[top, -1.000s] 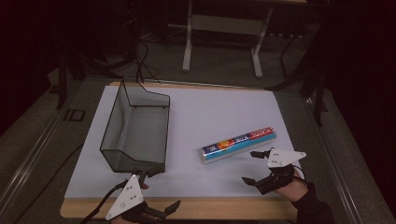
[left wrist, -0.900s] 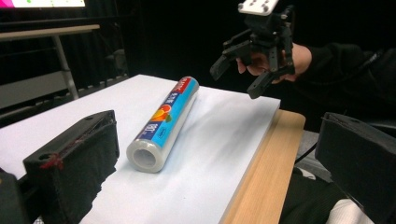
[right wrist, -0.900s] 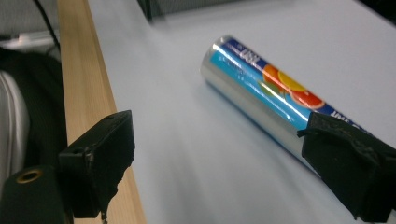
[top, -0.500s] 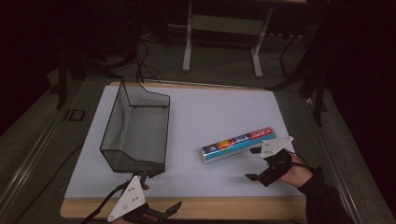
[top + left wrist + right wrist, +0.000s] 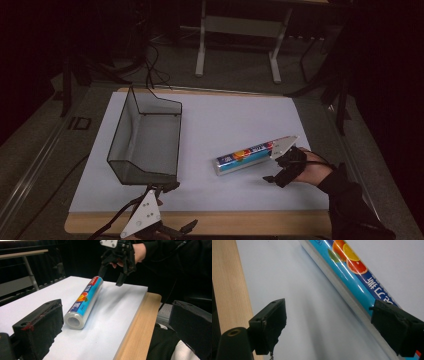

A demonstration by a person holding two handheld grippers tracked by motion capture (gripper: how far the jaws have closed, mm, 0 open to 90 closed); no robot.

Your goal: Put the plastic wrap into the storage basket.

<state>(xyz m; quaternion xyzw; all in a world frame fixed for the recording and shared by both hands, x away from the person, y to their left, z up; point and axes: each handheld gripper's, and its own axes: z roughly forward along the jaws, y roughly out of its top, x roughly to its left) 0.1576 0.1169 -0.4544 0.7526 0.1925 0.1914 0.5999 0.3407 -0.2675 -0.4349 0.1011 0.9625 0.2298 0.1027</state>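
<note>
Right gripper [image 5: 278,176] shifted from table's near-right edge toward roll [image 5: 247,156], now just beside its right end; jaws apart, just been narrowing, nothing between. Roll unmoved on white sheet [image 5: 240,120], right of wire basket [image 5: 145,137]. Left gripper [image 5: 172,210] unmoved, jaws apart.

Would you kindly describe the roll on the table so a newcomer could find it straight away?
On the white sheet covering the table, look right of the dark wire basket. The roll lies flat there, by the right gripper. It is a blue tube with orange fruit pictures.

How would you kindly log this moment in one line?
right gripper: open, closing, nearing wrap roll | roll: lying on mat, not gripped | left gripper: open, idle
</note>
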